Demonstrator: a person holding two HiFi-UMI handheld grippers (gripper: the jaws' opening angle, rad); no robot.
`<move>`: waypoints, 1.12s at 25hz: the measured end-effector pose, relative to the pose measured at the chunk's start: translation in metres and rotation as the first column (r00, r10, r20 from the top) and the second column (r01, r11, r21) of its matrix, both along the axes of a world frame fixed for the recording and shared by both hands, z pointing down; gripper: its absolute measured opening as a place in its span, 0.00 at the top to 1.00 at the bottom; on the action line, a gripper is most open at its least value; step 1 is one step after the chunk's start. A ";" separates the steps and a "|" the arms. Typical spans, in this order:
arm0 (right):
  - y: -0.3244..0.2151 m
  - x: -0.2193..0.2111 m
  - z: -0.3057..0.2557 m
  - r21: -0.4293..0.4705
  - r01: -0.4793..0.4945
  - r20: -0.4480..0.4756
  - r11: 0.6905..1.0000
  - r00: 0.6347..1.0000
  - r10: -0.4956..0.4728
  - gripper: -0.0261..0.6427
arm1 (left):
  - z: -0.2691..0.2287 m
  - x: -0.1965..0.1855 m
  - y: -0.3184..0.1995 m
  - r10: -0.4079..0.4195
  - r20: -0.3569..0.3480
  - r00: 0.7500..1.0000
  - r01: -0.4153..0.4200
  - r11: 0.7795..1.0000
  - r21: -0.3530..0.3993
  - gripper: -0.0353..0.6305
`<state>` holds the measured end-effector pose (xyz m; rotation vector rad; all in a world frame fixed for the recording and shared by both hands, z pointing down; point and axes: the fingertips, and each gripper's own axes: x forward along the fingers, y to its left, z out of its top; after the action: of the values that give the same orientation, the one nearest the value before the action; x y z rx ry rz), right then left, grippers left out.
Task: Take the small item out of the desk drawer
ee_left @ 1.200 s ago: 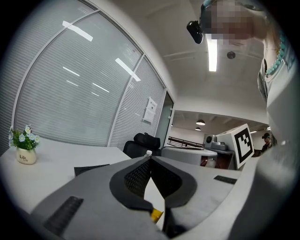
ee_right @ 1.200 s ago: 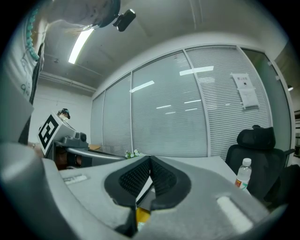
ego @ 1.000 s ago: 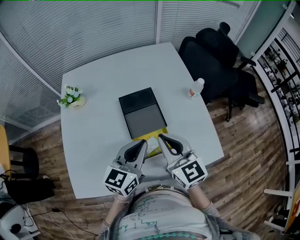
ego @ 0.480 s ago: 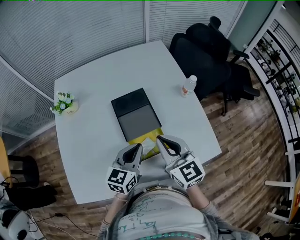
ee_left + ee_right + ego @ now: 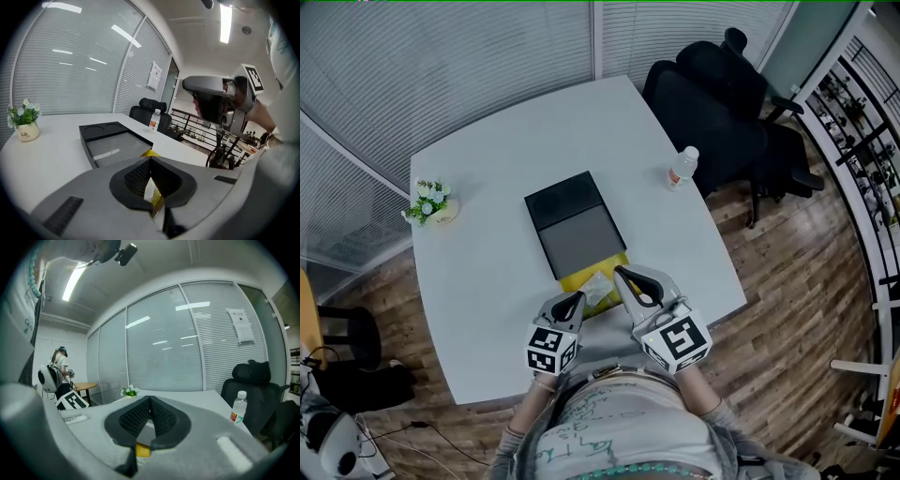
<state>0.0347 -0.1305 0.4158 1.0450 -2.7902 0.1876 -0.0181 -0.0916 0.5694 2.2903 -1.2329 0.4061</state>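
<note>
A flat black box [image 5: 574, 225] with a grey near half lies mid-table. From its near end a yellow drawer-like part [image 5: 592, 279] sticks out, with a clear packet [image 5: 600, 287] on it. My left gripper [image 5: 575, 299] is shut and empty, low at the table's near edge just left of the packet. My right gripper [image 5: 622, 273] is also shut and empty, higher up, with its tips over the packet's right side. In the left gripper view the box [image 5: 110, 143] lies ahead and the packet [image 5: 152, 197] shows through the gap behind the closed jaws [image 5: 150, 161].
A small potted plant [image 5: 431, 202] stands at the table's far left, a water bottle [image 5: 681, 167] near its right edge. Black office chairs [image 5: 712, 103] stand beyond the bottle. A person [image 5: 58, 369] stands by another table far off.
My left gripper has sunk toward the table's near edge and tipped downward, still shut. The right gripper has stayed where it was.
</note>
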 end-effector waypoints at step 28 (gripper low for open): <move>-0.011 0.033 0.011 -0.026 -0.071 -0.017 0.997 0.997 0.071 0.96 | 0.075 0.024 0.000 0.368 0.319 0.873 -0.315 0.926 -0.206 0.82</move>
<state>0.0673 -0.1414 0.4268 1.1349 -2.7303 0.2233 0.0056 -0.0912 0.6446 2.3721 -0.9020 1.0427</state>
